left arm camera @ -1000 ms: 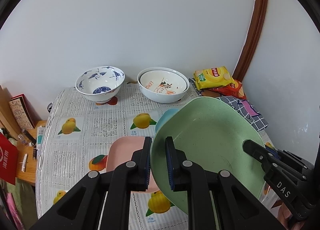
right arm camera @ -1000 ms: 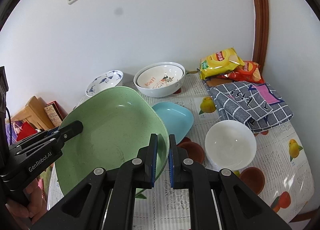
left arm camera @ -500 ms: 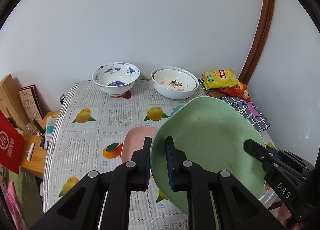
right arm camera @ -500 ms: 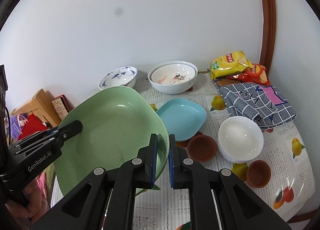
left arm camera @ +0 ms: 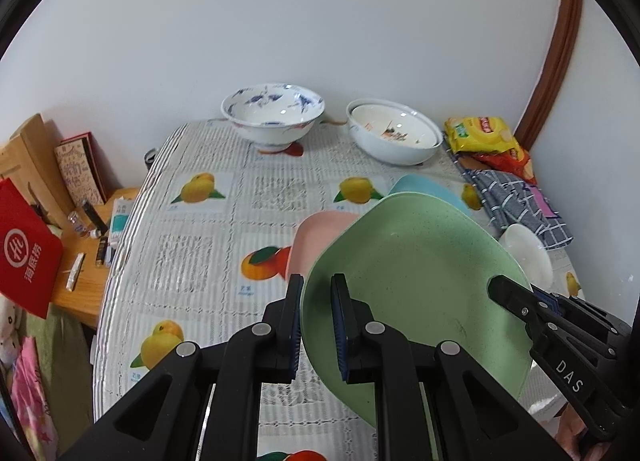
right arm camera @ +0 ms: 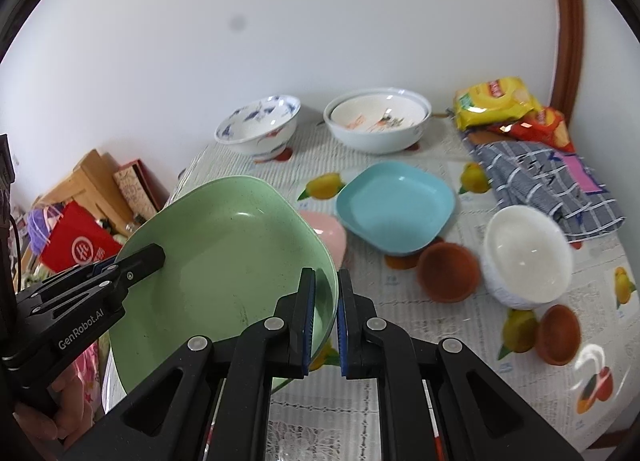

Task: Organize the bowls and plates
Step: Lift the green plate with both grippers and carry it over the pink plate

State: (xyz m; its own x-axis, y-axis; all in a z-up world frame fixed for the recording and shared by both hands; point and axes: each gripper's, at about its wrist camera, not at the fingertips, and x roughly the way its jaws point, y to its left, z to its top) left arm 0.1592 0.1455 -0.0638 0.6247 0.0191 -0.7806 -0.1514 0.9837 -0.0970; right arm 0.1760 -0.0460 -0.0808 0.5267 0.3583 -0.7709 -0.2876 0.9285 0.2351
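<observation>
Both grippers' fingers (left arm camera: 340, 301) (right arm camera: 308, 293) clamp opposite rims of the green plate (left arm camera: 420, 281), held tilted above the table (left arm camera: 200, 261).

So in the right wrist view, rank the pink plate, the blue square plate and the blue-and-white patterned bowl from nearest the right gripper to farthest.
From the right gripper:
1. Pink plate, just beyond, left.
2. Blue square plate, mid-table.
3. Blue-and-white patterned bowl, far left by the wall.

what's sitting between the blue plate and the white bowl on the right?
A small brown dish, just in front of the blue plate and left of the white bowl. That shows in the right wrist view; in the left wrist view the green plate hides that spot.
</observation>
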